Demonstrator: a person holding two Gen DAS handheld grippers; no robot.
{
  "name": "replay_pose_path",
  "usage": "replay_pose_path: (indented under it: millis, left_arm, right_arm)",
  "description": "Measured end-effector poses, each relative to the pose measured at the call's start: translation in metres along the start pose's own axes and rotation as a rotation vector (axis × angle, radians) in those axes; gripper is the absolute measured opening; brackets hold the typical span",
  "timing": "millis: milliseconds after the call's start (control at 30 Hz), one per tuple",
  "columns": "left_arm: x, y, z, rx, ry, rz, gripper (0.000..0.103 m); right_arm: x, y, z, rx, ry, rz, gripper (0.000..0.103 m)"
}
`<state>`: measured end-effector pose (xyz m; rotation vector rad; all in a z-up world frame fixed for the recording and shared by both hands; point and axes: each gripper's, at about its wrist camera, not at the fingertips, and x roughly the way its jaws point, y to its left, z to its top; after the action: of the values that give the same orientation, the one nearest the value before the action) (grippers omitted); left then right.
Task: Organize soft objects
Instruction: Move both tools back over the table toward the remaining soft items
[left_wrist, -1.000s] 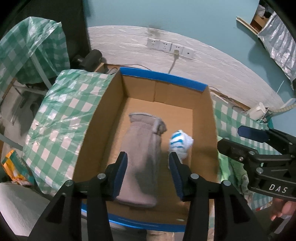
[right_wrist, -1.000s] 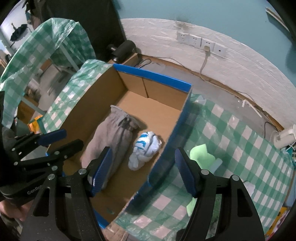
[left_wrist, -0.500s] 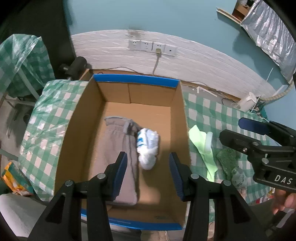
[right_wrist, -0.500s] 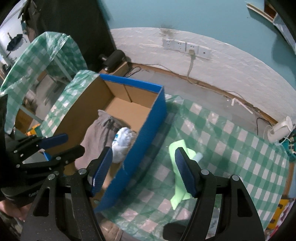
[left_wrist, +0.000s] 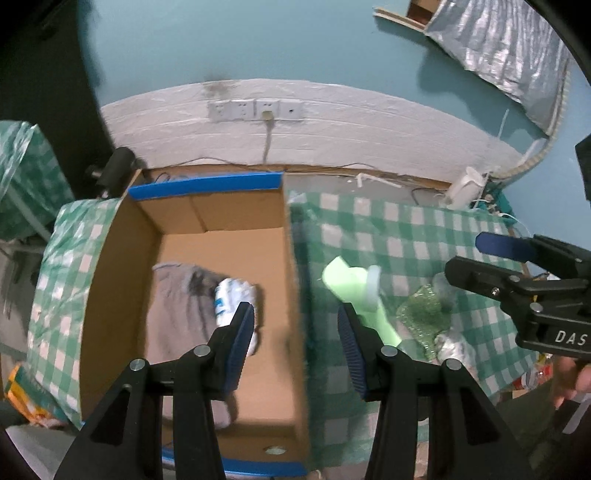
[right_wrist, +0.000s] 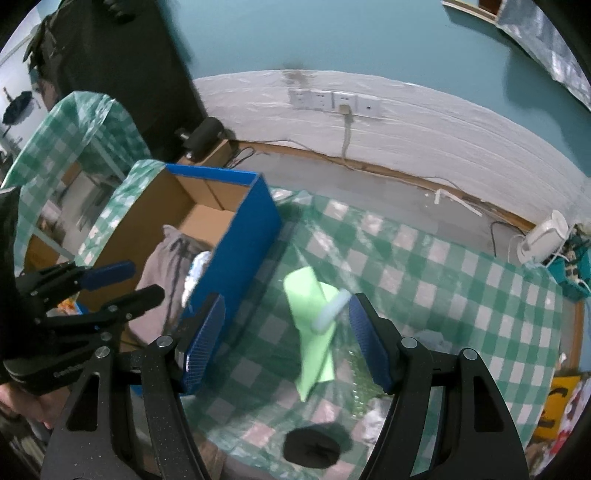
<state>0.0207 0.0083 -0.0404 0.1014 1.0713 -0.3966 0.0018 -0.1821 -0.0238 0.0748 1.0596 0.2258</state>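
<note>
A cardboard box with blue edges (left_wrist: 291, 258) (right_wrist: 240, 236) holds a grey garment (left_wrist: 177, 310) (right_wrist: 162, 258) and a white and blue sock bundle (left_wrist: 231, 299) (right_wrist: 197, 267). A light green cloth (left_wrist: 354, 295) (right_wrist: 310, 325) with a pale blue roll (right_wrist: 330, 310) across it lies on the checked table right of the box. A green textured cloth (left_wrist: 424, 314) lies beside it. My left gripper (left_wrist: 295, 334) is open and empty above the box's right wall. My right gripper (right_wrist: 286, 339) is open and empty above the green cloth.
The green checked tablecloth (right_wrist: 443, 280) covers the table. A white item (left_wrist: 454, 347) lies near the green textured cloth, and a black round object (right_wrist: 312, 445) sits near the front edge. A white device (right_wrist: 543, 236) and cables lie at the back right. Wall sockets (left_wrist: 255, 109) are behind.
Both grippers have swung to the right, away from over the box interior toward the table with the green cloth. Both stayed open and empty. The items in the box have not moved.
</note>
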Motion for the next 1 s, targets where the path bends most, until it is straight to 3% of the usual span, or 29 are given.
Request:
replay_pose_path:
  millis: [233, 633, 867, 1000]
  left_arm:
    - [0.001, -0.027, 0.005, 0.057, -0.002, -0.013, 0.048]
    - [0.016, -0.072, 0.005, 0.152, 0.066, -0.011, 0.046]
    - [0.03, -0.093, -0.005, 0.144, 0.111, -0.073, 0.046]
    - [0.04, -0.102, -0.012, 0.152, 0.139, -0.072, 0.047]
  right_arm:
    - [-0.012, -0.035, -0.016, 0.064, -0.008, -0.02, 0.071]
    - [-0.025, -0.087, -0.04, 0.154, -0.011, -0.062, 0.071]
    - [-0.022, -0.104, -0.057, 0.174, 0.017, -0.087, 0.071]
    - [-0.016, -0.113, -0.068, 0.185, 0.046, -0.099, 0.071]
